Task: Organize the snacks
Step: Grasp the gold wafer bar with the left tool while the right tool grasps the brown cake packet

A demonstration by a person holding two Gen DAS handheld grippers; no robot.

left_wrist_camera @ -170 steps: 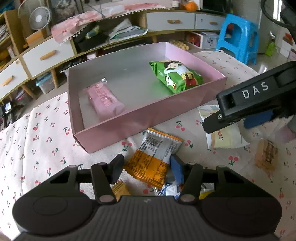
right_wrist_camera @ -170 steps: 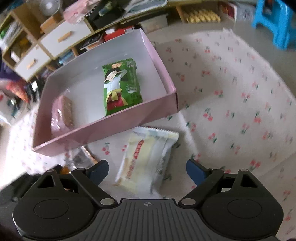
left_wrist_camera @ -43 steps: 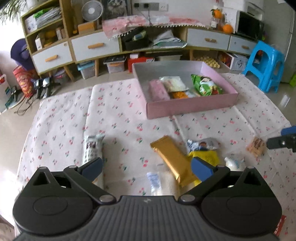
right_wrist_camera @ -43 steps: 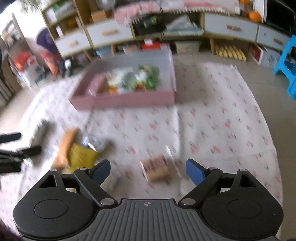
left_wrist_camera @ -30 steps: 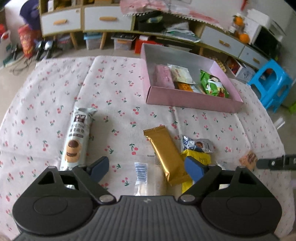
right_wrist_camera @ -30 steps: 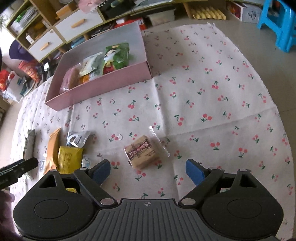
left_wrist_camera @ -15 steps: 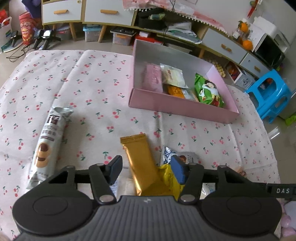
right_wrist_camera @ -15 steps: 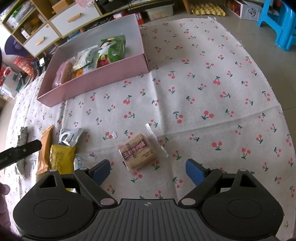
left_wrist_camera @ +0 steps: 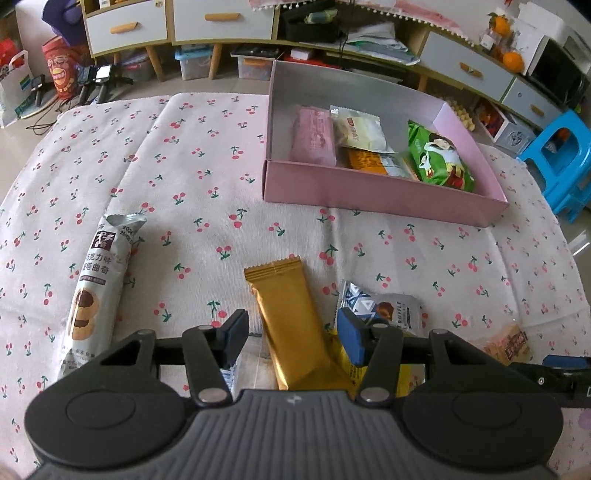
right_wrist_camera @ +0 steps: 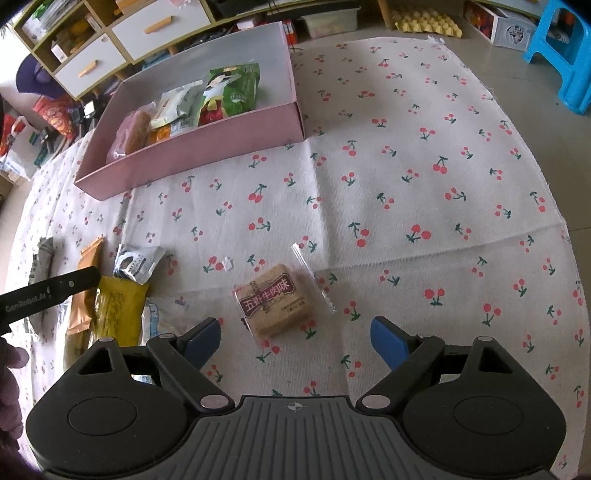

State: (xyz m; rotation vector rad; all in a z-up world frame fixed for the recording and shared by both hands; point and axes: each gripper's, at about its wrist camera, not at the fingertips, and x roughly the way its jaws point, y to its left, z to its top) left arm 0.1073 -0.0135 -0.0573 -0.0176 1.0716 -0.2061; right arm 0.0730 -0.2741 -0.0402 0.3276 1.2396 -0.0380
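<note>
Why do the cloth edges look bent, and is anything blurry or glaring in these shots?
Left wrist view: fisheye lens bows the cloth and shelves; sharp, soft daylight, floor glare at the right edge. Right wrist view: same bulging, cloth edge curves; packet text crisp, faint sheen on its clear wrapper; corners darken.

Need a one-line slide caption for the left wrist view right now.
Left gripper straddles the gold snack bar on the cherry-print cloth.

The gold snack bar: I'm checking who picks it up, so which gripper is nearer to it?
Left. The left gripper straddles the gold snack bar, its fingers either side. The right gripper hovers farther off, over the brown biscuit pack.
</note>
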